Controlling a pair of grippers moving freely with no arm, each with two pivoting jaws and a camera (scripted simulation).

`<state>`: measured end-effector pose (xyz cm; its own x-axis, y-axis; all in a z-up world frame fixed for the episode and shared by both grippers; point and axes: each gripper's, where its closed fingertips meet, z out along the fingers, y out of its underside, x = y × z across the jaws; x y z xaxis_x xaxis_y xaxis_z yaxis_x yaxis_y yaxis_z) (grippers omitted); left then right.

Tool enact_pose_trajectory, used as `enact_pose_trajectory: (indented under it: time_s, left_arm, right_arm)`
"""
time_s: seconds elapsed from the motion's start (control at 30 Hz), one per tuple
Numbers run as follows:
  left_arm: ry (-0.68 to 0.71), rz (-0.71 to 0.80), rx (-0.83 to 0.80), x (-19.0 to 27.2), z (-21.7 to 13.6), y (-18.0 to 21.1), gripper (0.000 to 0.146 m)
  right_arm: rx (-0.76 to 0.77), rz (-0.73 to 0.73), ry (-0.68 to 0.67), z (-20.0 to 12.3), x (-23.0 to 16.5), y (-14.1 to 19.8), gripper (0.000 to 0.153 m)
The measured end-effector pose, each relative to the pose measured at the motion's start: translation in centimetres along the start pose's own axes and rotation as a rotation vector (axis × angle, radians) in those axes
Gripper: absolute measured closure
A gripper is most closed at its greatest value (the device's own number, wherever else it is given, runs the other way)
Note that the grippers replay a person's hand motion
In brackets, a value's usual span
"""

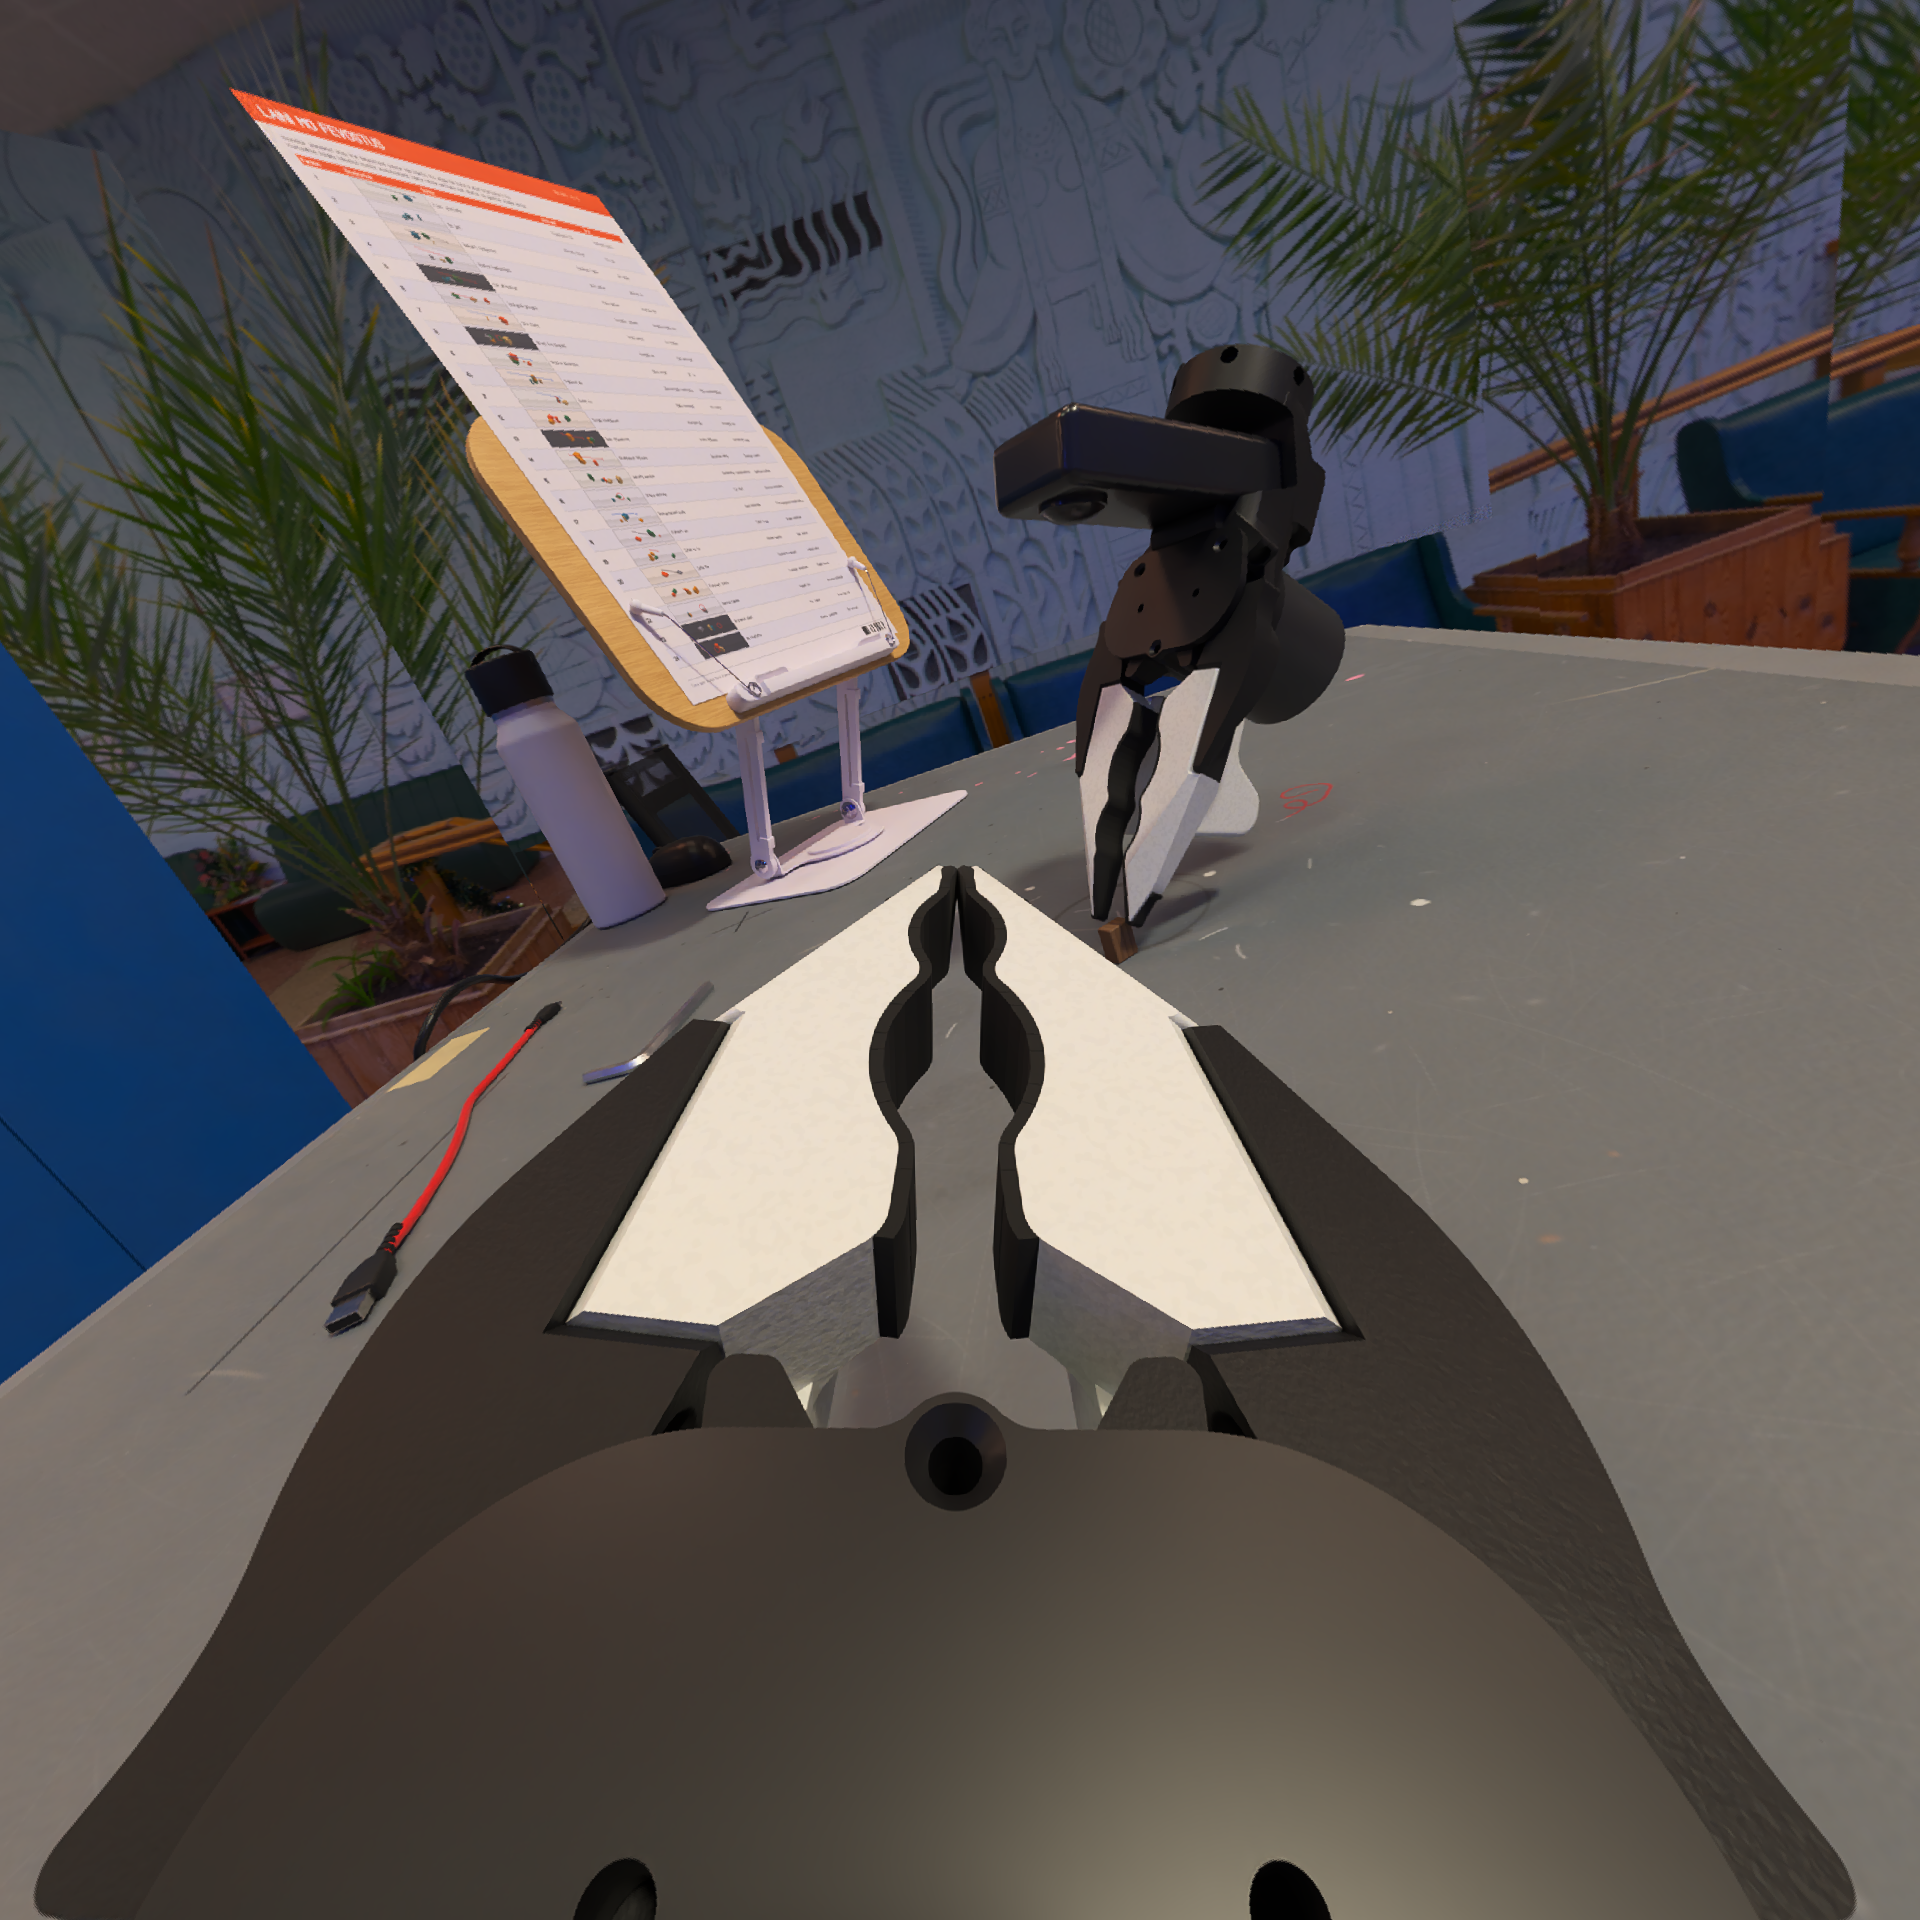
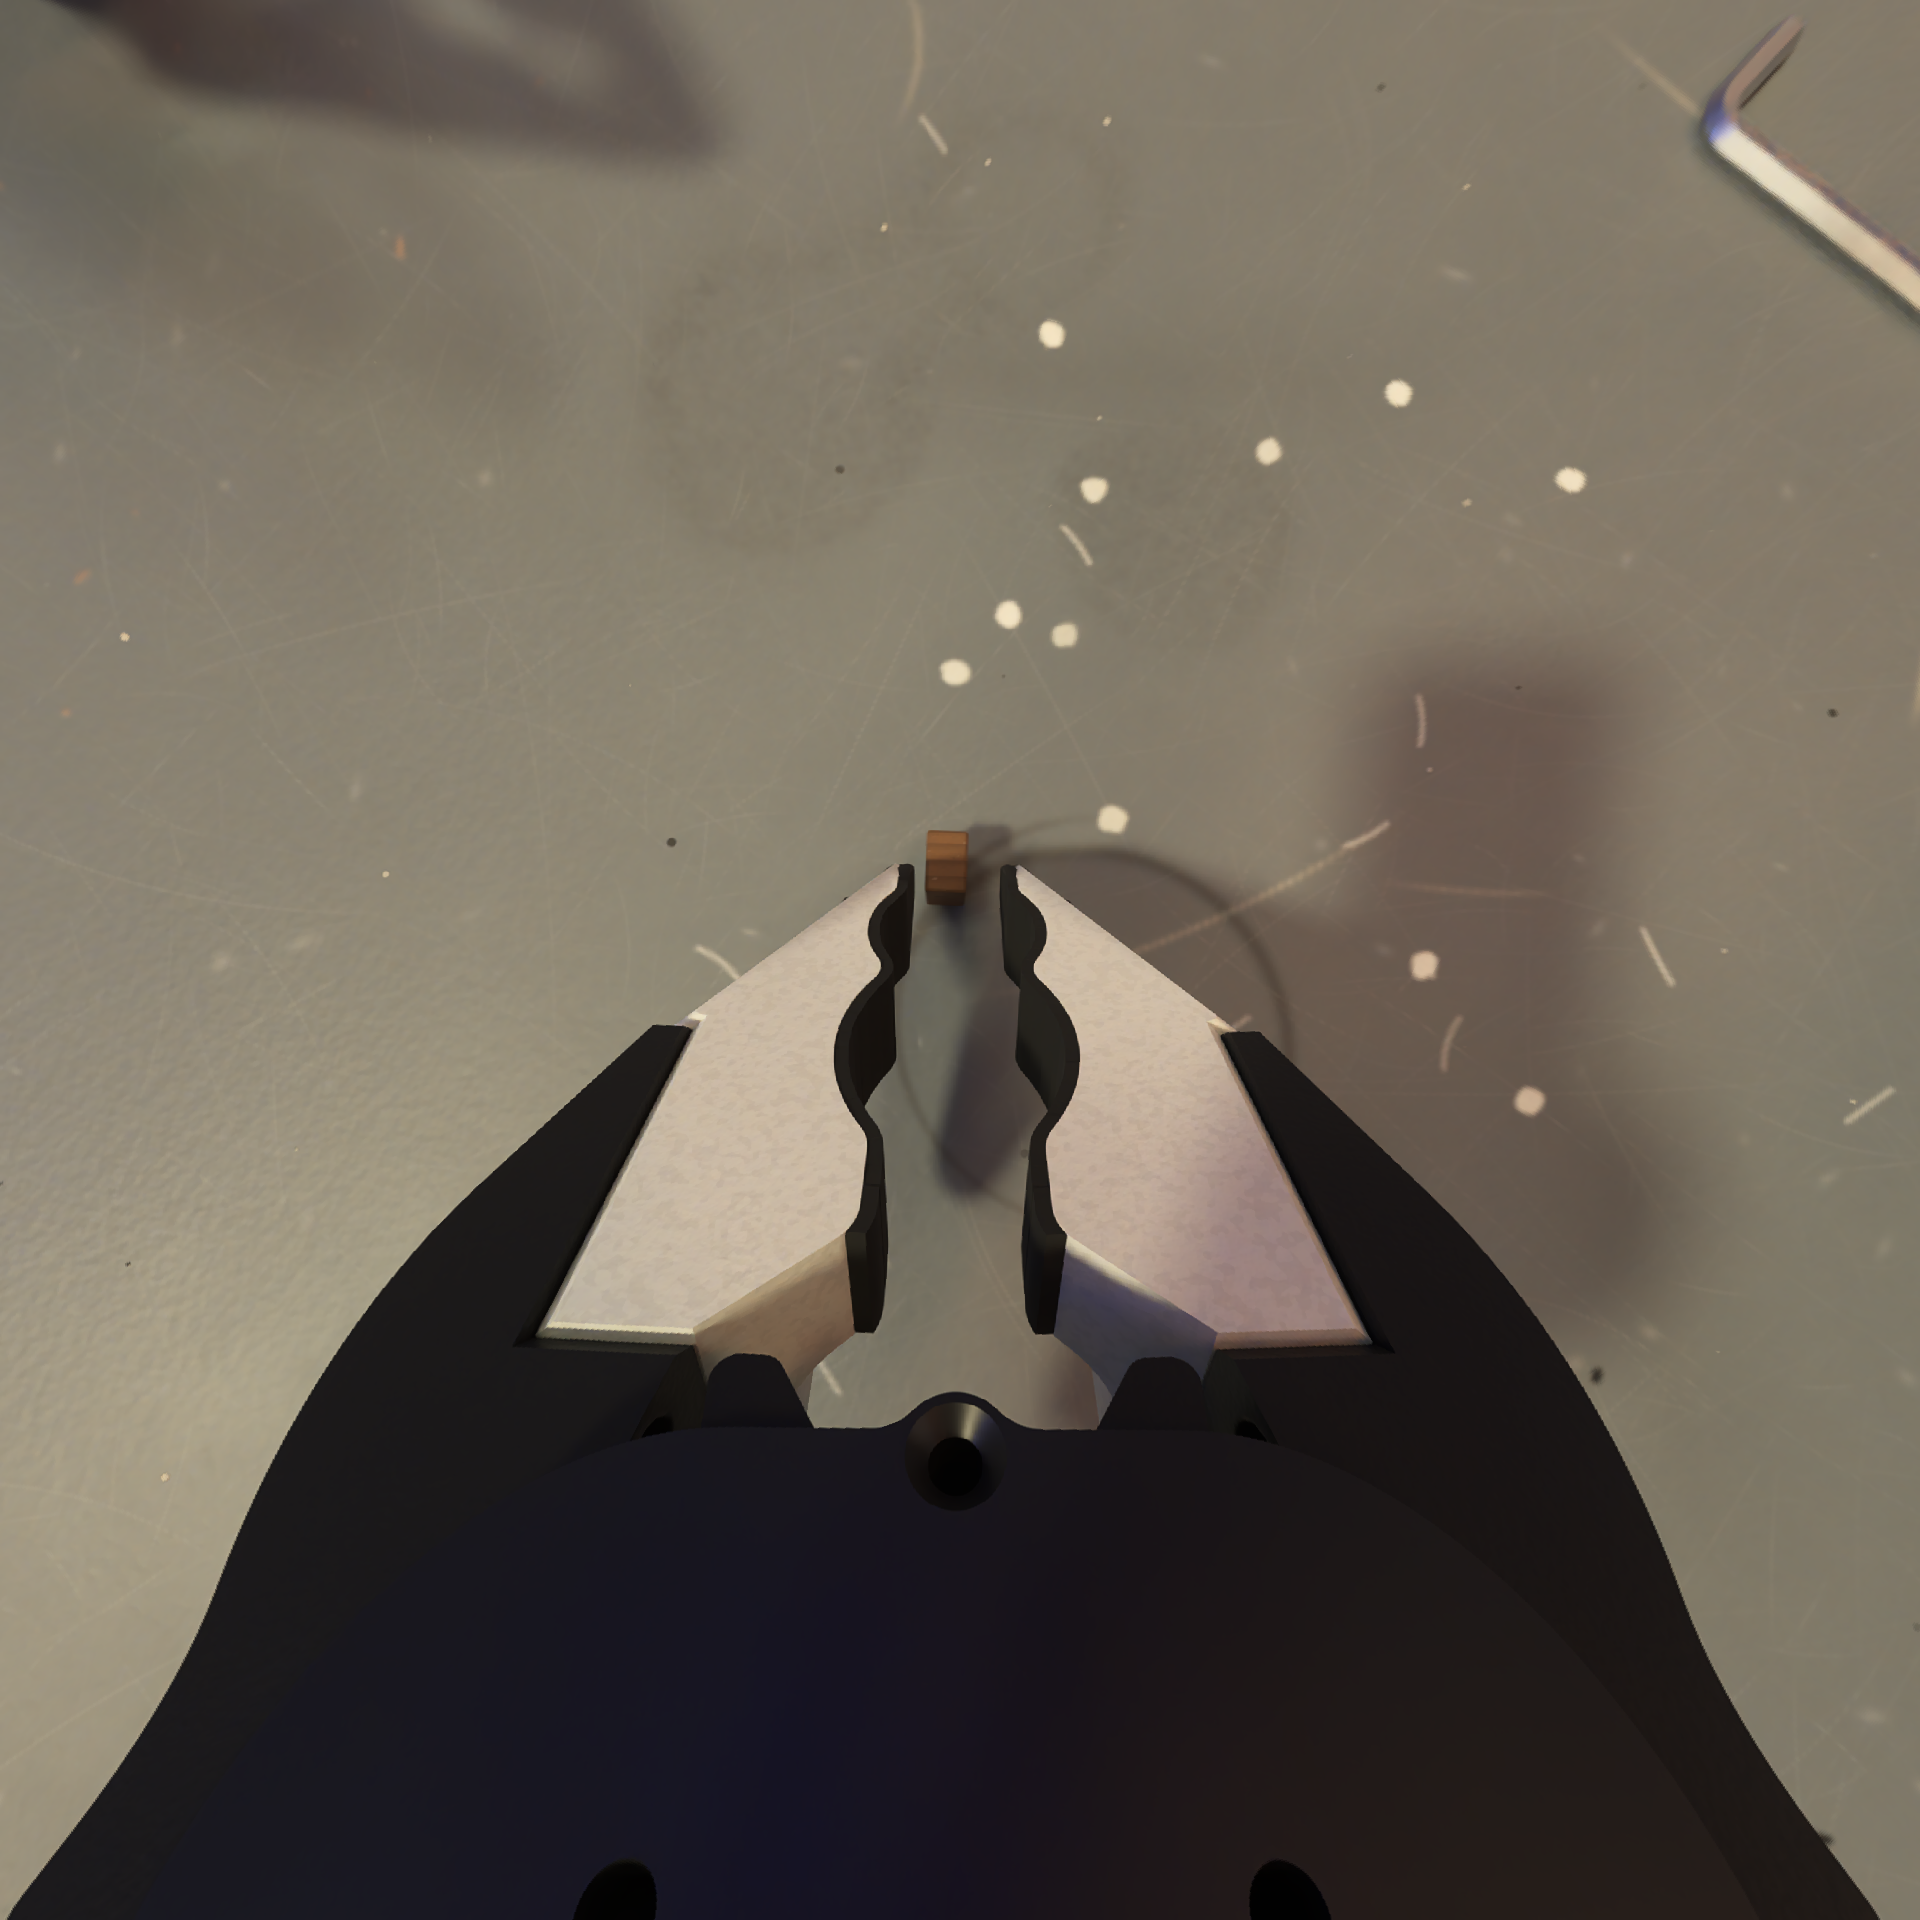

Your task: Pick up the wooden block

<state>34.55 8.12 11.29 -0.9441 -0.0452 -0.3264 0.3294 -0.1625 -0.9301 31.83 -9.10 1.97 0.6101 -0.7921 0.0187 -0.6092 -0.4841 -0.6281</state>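
Note:
The wooden block (image 2: pixel 947 867) is a tiny brown cube on the grey table (image 2: pixel 416 623). In the right wrist view my right gripper (image 2: pixel 956 878) points down at it, jaws open a little, with the block between the two fingertips and close to the left one. In the left wrist view the same gripper (image 1: pixel 1122 914) stands over the block (image 1: pixel 1120 941), tips at the table. My left gripper (image 1: pixel 958 876) is shut and empty, held low over the table, with the block a short way ahead to its right.
A white bottle (image 1: pixel 566 790), a document stand with a printed sheet (image 1: pixel 665 499) and a dark small object (image 1: pixel 691 858) stand at the table's far left edge. A red cable (image 1: pixel 447 1153) and an angled metal key (image 1: pixel 649 1044) (image 2: pixel 1808 177) lie on the table.

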Motion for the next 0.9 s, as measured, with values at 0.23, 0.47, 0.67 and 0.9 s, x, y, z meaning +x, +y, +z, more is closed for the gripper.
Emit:
enact_pose_trajectory:
  time_s: [0.23, 0.47, 0.67, 0.9]
  left_arm:
    - [0.0, 0.004, -0.001, 0.0, 0.0, 0.0, 0.146]
    - [0.003, 0.004, -0.002, 0.1, 0.0, 0.0, 0.146]
    - [0.002, 0.006, -0.003, 0.1, 0.0, 0.0, 0.146]
    - [0.0, 0.007, -0.004, 0.1, 0.1, 0.0, 0.146]
  right_arm:
    - [-0.021, 0.006, -0.003, 1.0, -0.6, 0.1, 0.134]
    - [-0.017, 0.003, 0.028, 1.2, -0.2, 0.1, 0.145]
    - [0.011, -0.032, 0.028, 1.4, -0.4, -0.5, 0.145]
    - [0.31, -0.137, 0.07, -0.1, -1.0, -5.0, 0.145]
